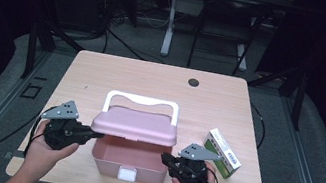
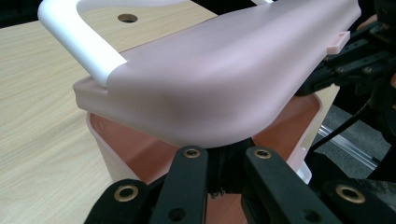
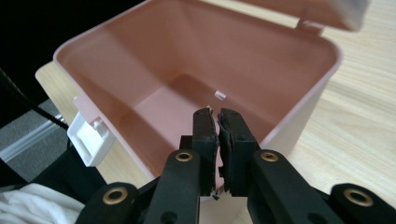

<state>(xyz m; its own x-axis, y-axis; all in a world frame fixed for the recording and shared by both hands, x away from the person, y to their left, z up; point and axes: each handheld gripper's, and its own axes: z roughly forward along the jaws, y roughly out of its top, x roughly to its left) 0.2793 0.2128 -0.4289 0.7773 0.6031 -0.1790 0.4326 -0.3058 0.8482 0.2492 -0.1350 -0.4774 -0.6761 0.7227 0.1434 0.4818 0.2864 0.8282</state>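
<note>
A pink box (image 1: 128, 159) with a white front latch (image 1: 126, 173) stands at the table's near middle. Its pink lid (image 1: 136, 125) with a white handle (image 1: 141, 100) is raised, so the bare inside (image 3: 154, 60) shows. My left gripper (image 1: 98, 135) is shut at the lid's left edge. In the left gripper view its tips (image 2: 226, 149) sit under the lid (image 2: 224, 70), which hides them. My right gripper (image 1: 163, 156) is shut at the box's right wall. In the right gripper view its pads (image 3: 217, 116) meet above the rim with nothing between them.
A green and white carton (image 1: 224, 152) lies on the table just right of my right hand. A dark cable hole (image 1: 194, 82) is in the far part of the wooden table (image 1: 103, 76). The box's latch (image 3: 88, 137) hangs open over the table's near edge.
</note>
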